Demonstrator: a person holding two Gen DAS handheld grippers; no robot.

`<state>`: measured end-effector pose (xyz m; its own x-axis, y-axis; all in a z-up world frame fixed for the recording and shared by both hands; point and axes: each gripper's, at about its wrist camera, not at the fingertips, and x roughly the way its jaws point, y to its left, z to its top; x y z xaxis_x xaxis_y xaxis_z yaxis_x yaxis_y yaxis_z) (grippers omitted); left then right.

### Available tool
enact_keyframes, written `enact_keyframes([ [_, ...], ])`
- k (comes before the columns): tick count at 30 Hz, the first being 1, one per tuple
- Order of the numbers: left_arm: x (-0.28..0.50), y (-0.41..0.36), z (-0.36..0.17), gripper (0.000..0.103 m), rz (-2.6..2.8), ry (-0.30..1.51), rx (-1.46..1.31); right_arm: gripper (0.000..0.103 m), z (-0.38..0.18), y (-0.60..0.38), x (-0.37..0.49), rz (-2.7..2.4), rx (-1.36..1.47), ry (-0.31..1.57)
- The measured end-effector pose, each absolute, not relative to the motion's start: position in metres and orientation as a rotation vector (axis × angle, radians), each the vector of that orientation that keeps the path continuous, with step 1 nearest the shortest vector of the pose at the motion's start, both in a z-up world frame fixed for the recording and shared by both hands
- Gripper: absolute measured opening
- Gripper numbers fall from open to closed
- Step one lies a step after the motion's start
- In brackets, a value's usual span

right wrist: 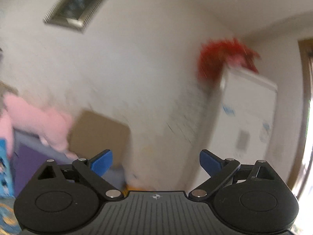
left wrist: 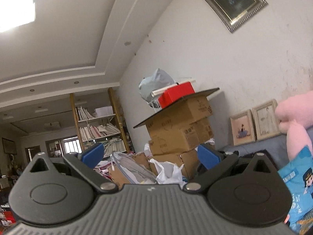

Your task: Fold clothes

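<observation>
Both jaws are spread wide, nothing gripped: left gripper [left wrist: 150, 154] is aimed at stacked cardboard boxes [left wrist: 180, 129], right gripper [right wrist: 156, 162] at blurred plaster wall [right wrist: 137, 68].

Print marks the stacked cardboard boxes [left wrist: 180, 129] and blue bag [left wrist: 301, 188] — none of it legible.

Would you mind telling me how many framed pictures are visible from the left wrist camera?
3. One dark framed picture hangs high on the wall; two light-framed pictures lean against the wall on the sofa back, the left one beside the right one. Others may be hidden.
</observation>
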<state>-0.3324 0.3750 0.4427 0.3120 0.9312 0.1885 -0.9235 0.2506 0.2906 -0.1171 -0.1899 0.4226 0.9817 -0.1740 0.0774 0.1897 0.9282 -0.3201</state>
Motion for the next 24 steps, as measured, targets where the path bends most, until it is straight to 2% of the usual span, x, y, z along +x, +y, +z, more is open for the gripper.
enact_keyframes([
  [4, -0.282, 0.380, 0.414, 0.103, 1.274, 0.022, 0.380, 0.097, 0.494, -0.120, -0.160, -0.055, -0.259, -0.092],
  [9, -0.224, 0.360, 0.368, 0.103, 1.098, 0.045, 0.332, 0.103, 0.547, -0.028, -0.260, 0.128, -0.290, -0.158],
  [14, -0.180, 0.335, 0.334, 0.103, 0.817, 0.091, 0.308, 0.103, 0.552, 0.028, -0.373, 0.230, -0.446, -0.292],
  [17, -0.153, 0.312, 0.310, 0.103, 0.668, 0.108, 0.290, 0.103, 0.541, 0.026, -0.445, 0.231, -0.397, -0.485],
  [20, -0.125, 0.286, 0.278, 0.103, 0.533, 0.139, 0.278, 0.103, 0.514, -0.009, -0.505, 0.323, -0.330, -0.672],
  [24, -0.095, 0.249, 0.228, 0.103, 0.383, 0.161, 0.293, 0.103, 0.489, -0.112, -0.549, 0.311, -0.109, -0.825],
])
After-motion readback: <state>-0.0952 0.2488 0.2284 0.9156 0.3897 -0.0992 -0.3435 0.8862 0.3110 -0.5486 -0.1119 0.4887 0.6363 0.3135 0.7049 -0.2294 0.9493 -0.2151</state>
